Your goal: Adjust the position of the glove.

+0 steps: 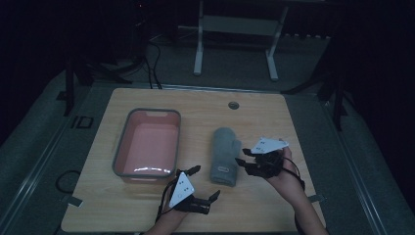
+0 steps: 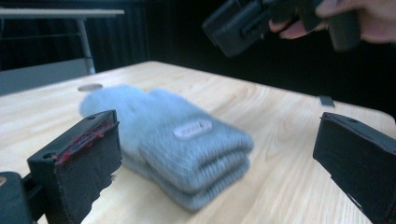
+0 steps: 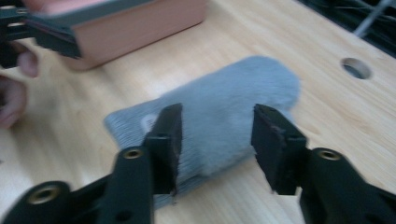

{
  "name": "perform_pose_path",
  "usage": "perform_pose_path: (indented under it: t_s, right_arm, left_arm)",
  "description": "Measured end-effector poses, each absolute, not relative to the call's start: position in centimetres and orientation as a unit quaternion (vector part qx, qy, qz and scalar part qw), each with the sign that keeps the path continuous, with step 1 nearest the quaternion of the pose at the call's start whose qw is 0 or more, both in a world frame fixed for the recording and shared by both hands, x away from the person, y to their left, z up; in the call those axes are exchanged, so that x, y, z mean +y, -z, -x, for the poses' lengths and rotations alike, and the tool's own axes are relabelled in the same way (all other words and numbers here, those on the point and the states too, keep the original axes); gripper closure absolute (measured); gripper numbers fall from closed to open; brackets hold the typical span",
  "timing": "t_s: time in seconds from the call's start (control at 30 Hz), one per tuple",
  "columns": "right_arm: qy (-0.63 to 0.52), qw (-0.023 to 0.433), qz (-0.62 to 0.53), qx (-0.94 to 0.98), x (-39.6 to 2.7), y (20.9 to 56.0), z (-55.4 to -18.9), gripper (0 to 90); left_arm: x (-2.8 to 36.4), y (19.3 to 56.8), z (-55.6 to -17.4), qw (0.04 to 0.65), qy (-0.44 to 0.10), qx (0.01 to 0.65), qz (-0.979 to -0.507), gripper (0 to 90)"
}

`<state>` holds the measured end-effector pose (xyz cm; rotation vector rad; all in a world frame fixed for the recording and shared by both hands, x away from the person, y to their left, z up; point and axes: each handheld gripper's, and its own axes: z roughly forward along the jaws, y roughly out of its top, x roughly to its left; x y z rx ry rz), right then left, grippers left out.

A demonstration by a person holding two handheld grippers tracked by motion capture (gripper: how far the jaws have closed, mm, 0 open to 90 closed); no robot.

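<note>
A grey mitten (image 1: 225, 155) lay flat on the wooden tabletop (image 1: 254, 117), right of centre, its cuff end toward the near edge and its rounded tip pointing away, with a small pale label (image 2: 192, 129) sewn near the cuff. To its left, a little apart, stood a pink tub (image 1: 147, 144) with a grey rim. The right gripper (image 1: 243, 162) was held by a hand (image 1: 282, 172) just right of the mitten, at its cuff end, with the jaws pointing left toward it; in the right gripper view those jaws stood partly apart, above the mitten's body, pressing on nothing. The left gripper (image 1: 204, 182) sat near the front edge of the tabletop, between the tub's near right corner and the mitten's cuff, its jaws spread wide and empty, with the mitten lying beyond them in the left gripper view. A round hole (image 1: 233, 105) sat in the tabletop near its far edge, beyond the mitten.
</note>
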<state>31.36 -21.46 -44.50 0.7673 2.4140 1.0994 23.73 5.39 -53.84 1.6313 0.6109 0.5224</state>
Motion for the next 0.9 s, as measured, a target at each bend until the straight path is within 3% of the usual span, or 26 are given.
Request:
perform_pose_path:
  t_s: [0.2, 0.23, 0.27, 0.37, 0.53, 0.6, 0.67, 0.77, 0.9]
  right_arm:
    - [-0.427, 0.22, -0.308, 0.821, -22.4, 44.6, -31.7, 27.9]
    - [-0.429, 0.223, -0.314, 0.817, -22.4, 44.7, -31.8, 28.9]
    - [-0.437, 0.205, -0.326, 0.813, -22.5, 45.0, -32.1, 31.9]
    - [-0.441, 0.188, -0.35, 0.805, -22.7, 45.7, -32.6, 27.3]
    - [-0.448, 0.155, -0.37, 0.799, -22.5, 46.7, -32.9, 12.8]
    - [-0.437, 0.172, -0.371, 0.801, -22.2, 47.0, -32.9, 15.8]
    - [-0.432, 0.161, -0.37, 0.807, -22.2, 47.3, -33.0, 14.4]
    - [-0.439, 0.199, -0.37, 0.794, -22.4, 47.1, -32.8, 15.4]
    - [-0.444, 0.167, -0.398, 0.785, -22.8, 47.0, -33.1, 12.9]
  left_arm:
    - [5.8, 52.3, -25.2, 0.61, -0.214, 0.286, -0.707, 1.2]
    - [5.7, 51.9, -25.4, 0.604, -0.213, 0.29, -0.711, 1.2]
    - [5.7, 51.9, -25.4, 0.604, -0.213, 0.29, -0.711, 1.2]
    - [5.6, 50.9, -26.3, 0.603, -0.19, 0.299, -0.715, 1.2]
    - [5.2, 49.7, -27.8, 0.607, -0.163, 0.305, -0.716, 1.2]
    - [4.9, 49.3, -28.5, 0.602, -0.157, 0.307, -0.72, 1.2]
    - [4.6, 49.2, -29.0, 0.597, -0.157, 0.309, -0.724, 1.2]
    - [4.0, 49.1, -29.8, 0.591, -0.154, 0.316, -0.726, 1.2]
    - [2.9, 49.4, -30.7, 0.576, -0.154, 0.324, -0.735, 1.2]
